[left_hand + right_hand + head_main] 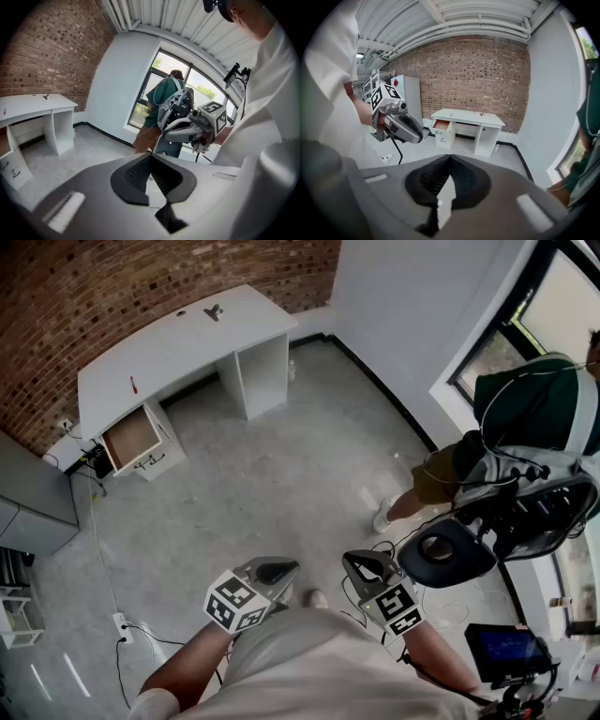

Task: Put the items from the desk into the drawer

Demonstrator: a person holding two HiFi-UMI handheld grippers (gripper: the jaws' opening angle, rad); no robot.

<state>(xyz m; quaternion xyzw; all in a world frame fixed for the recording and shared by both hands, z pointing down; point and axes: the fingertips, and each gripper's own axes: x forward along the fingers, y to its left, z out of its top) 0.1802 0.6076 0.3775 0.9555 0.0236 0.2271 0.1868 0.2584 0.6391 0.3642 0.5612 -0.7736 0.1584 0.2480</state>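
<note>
The white desk (187, 343) stands far off against the brick wall, with its top drawer (131, 439) pulled open. A small red item (132, 384) and a small dark item (214, 311) lie on the desktop. My left gripper (277, 571) and right gripper (361, 568) are held close to my body, side by side and far from the desk. Both are shut with nothing between the jaws. The right gripper view looks toward the desk (468, 117) and the open drawer (440, 125). In the left gripper view the desk (33, 103) sits at the left edge.
A person in a green top (525, 409) wearing a harness rig stands at the right by the window. Beside them is a dark round seat (445, 554). A grey cabinet (33, 498) stands at the left, and a power strip with cable (120, 624) lies on the floor.
</note>
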